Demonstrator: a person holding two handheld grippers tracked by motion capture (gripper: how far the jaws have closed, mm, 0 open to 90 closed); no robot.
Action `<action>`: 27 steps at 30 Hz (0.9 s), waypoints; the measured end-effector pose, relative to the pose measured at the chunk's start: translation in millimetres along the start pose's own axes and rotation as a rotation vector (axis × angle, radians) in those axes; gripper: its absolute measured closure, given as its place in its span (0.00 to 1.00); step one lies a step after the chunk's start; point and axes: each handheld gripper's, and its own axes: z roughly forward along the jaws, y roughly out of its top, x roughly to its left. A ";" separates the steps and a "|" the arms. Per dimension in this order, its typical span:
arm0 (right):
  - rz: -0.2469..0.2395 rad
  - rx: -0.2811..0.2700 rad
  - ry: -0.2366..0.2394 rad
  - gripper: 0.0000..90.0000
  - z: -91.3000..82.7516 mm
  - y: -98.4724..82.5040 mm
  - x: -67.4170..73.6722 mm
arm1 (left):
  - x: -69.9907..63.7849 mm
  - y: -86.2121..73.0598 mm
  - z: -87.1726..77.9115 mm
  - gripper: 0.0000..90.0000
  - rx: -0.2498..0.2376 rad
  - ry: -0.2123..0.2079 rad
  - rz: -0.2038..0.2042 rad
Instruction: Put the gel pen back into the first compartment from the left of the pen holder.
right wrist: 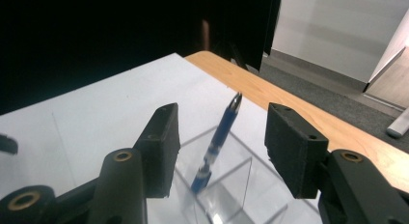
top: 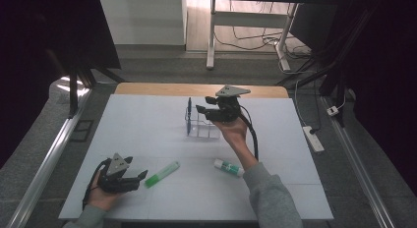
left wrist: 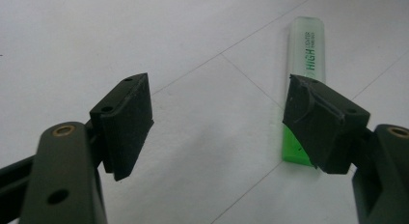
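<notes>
Already the blue pen (right wrist: 219,139) stands in the clear box (right wrist: 231,185), right gripper (right wrist: 219,149) released; left gripper (left wrist: 217,122) open beside the green highlighter (left wrist: 305,55); glue stick (top: 228,167) waits.

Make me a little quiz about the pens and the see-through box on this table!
1. True or false: the blue pen stands tilted inside the clear box.
2. Which thing lies closest to the left gripper? A) the glue stick B) the green highlighter C) the blue pen
3. Fill in: the right gripper has its jaws ____ with nothing pinched between them.

Key: 1 true. 2 B, the highlighter lies just past the left gripper's open jaws. 3 open; the pen leans in the box beyond them, untouched.
</notes>
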 end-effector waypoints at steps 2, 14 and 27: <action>-0.003 0.010 0.003 0.51 -5.2 -3.8 0.0 | 0.0 0.1 0.0 0.28 0.000 0.000 0.000; -0.015 0.050 0.005 0.51 -46.4 -30.2 -0.5 | 1.4 -0.1 0.5 0.28 0.000 -0.005 -0.003; 0.028 0.090 -0.023 0.50 -102.1 -76.5 -4.8 | 2.4 1.2 -0.4 0.28 -0.015 -0.015 -0.005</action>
